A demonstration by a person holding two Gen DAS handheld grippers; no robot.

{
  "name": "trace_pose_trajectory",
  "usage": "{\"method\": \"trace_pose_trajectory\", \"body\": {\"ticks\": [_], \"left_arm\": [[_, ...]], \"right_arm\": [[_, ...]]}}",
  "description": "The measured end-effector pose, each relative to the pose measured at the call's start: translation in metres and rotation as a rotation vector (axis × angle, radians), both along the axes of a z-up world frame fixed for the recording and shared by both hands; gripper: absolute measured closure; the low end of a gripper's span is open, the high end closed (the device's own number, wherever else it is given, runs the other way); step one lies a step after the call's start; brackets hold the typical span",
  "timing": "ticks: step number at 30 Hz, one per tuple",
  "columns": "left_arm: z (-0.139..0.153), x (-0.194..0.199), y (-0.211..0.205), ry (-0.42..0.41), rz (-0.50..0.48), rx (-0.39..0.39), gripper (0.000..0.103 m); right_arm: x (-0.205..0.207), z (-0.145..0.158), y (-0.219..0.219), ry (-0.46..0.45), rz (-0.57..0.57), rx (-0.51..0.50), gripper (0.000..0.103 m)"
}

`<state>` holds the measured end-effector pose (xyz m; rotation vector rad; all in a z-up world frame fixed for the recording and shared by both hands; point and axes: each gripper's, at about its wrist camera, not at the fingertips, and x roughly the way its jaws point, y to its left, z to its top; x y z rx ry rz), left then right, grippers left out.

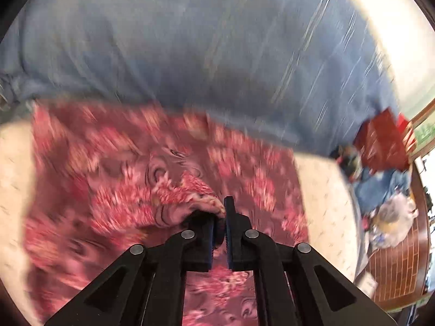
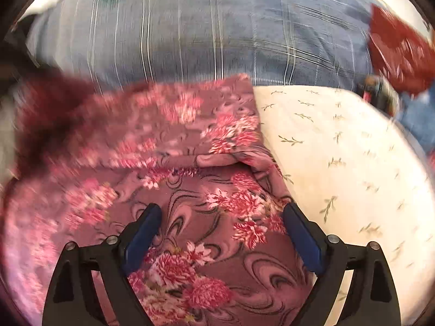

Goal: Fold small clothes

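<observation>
A mauve cloth with pink and red flowers (image 1: 122, 163) lies spread on a cream leaf-print sheet (image 1: 320, 190). My left gripper (image 1: 221, 209) is shut on a bunched fold of this cloth, which rises to its fingertips. In the right wrist view the same floral cloth (image 2: 190, 125) has a folded layer lying across it, with its right edge along the cream sheet (image 2: 339, 149). My right gripper (image 2: 221, 208) stands wide open just above the cloth, with nothing pinched between its blue pads. Both views are blurred by motion.
Beyond the cloth lies a blue striped pillow or quilt (image 2: 190, 35) (image 1: 190, 40). A red bag (image 2: 399, 51) (image 1: 380, 141) sits at the right end. Past the bed's right edge are blue clothes, a white plastic bag (image 1: 394, 217) and a brick-pattern floor (image 1: 397, 271).
</observation>
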<state>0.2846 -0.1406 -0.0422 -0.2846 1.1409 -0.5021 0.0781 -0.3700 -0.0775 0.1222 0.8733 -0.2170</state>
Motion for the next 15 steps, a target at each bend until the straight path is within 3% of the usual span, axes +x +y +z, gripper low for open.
{"method": "trace_pose_trajectory", "body": {"ticks": [3, 6, 8, 11, 13, 15], "left_arm": [[-0.031, 0.016, -0.029, 0.071, -0.014, 0.078, 0.095], [-0.030, 0.017, -0.031, 0.058, -0.037, 0.090, 0.093], [-0.014, 0.008, -0.021, 0.047, -0.053, 0.031, 0.086], [0.006, -0.012, 0.024, 0.010, -0.037, -0.108, 0.067], [0.015, -0.027, 0.062, -0.028, 0.009, -0.157, 0.047], [0.012, -0.039, 0.104, -0.036, 0.064, -0.200, 0.046]], "right_arm": [[0.003, -0.003, 0.007, 0.018, 0.017, -0.041, 0.003], [0.008, -0.005, 0.010, 0.036, 0.038, -0.048, 0.001], [0.006, -0.004, 0.008, 0.030, 0.040, -0.032, 0.000], [0.007, -0.006, 0.008, 0.035, 0.040, -0.044, 0.000], [0.008, -0.007, 0.008, 0.042, 0.041, -0.039, 0.000], [0.010, -0.006, 0.007, 0.048, 0.044, -0.031, 0.000]]}}
